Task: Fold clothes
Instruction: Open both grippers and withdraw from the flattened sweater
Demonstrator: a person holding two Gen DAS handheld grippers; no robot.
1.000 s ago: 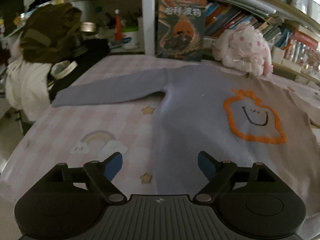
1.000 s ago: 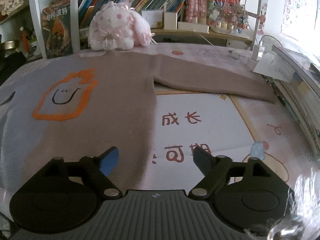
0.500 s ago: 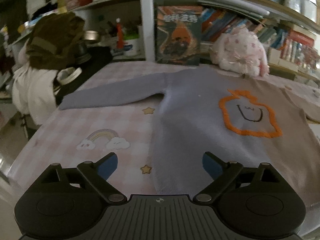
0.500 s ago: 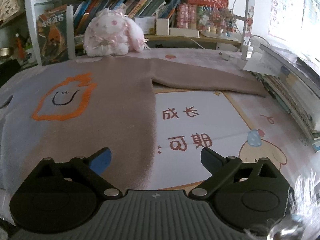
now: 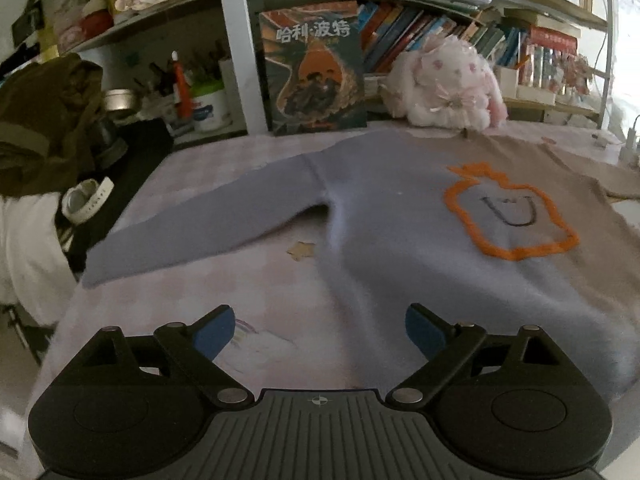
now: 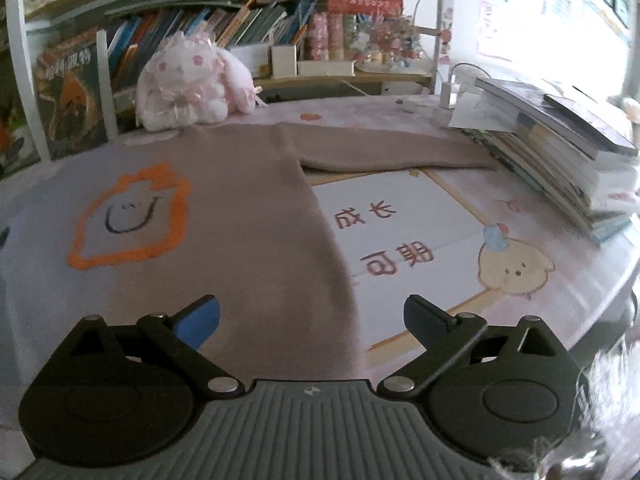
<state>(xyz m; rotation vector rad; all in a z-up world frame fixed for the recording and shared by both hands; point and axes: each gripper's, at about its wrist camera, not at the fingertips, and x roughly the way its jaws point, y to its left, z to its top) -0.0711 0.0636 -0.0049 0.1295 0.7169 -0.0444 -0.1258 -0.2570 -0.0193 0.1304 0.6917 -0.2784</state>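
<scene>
A sweater lies flat on the table, blue-grey on its left half (image 5: 384, 240) and tan on its right half (image 6: 248, 216), with an orange outlined smiling face on the chest (image 5: 508, 216). Both sleeves are spread out sideways: the blue one (image 5: 192, 232) to the left, the tan one (image 6: 384, 152) to the right. My left gripper (image 5: 320, 330) is open and empty above the sweater's lower left hem. My right gripper (image 6: 312, 320) is open and empty above the lower right hem.
A pink plush rabbit (image 6: 188, 84) and an upright book (image 5: 316, 72) stand at the table's back by the shelves. A stack of books (image 6: 560, 152) lies at the right edge. Dark clothes (image 5: 44, 120) and a tape roll (image 5: 84, 200) sit at the left.
Both grippers have drawn back and risen slightly from the sweater's hem, and their jaws have opened a little wider. The sweater has not moved.
</scene>
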